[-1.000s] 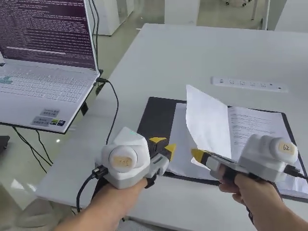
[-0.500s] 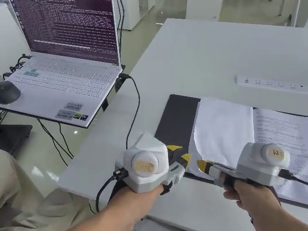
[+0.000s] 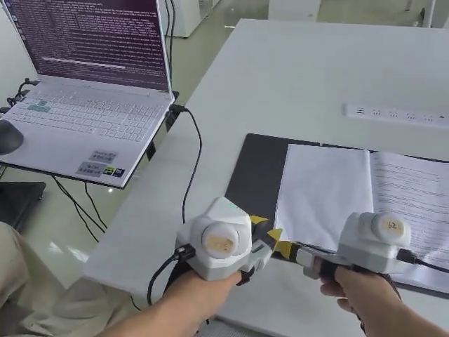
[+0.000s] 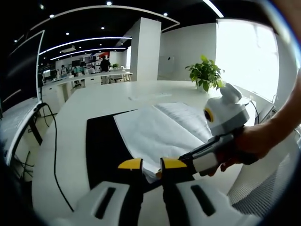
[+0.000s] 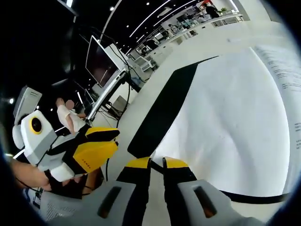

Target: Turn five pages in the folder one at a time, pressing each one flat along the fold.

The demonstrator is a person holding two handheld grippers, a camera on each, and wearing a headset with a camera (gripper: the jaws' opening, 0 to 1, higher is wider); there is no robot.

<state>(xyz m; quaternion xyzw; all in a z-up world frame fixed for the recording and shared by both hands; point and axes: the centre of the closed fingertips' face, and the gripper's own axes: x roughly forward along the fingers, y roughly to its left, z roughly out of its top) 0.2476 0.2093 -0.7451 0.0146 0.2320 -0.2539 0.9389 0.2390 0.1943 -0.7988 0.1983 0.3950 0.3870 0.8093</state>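
Observation:
A black folder (image 3: 256,175) lies open on the white table, with a blank white page (image 3: 323,196) flat on its left half and printed pages (image 3: 414,203) on its right. My right gripper (image 3: 284,247) is at the folder's near edge, shut on the blank page's near-left corner (image 5: 162,149). In the right gripper view its jaws (image 5: 156,162) pinch that corner. My left gripper (image 3: 266,227) hovers just left of it over the black cover, its yellow jaws a narrow gap apart with nothing between them (image 4: 151,164). The two grippers' tips almost meet.
An open laptop (image 3: 84,112) stands at the left, its cable (image 3: 193,161) trailing over the table edge toward the folder. A mouse (image 3: 8,137) lies at the far left. A white power strip (image 3: 396,114) lies behind the folder. The table's near edge runs just under the grippers.
The page that stood upright a second ago has come down flat onto the folder's left half. My right gripper moved left with its corner, ending next to the left gripper.

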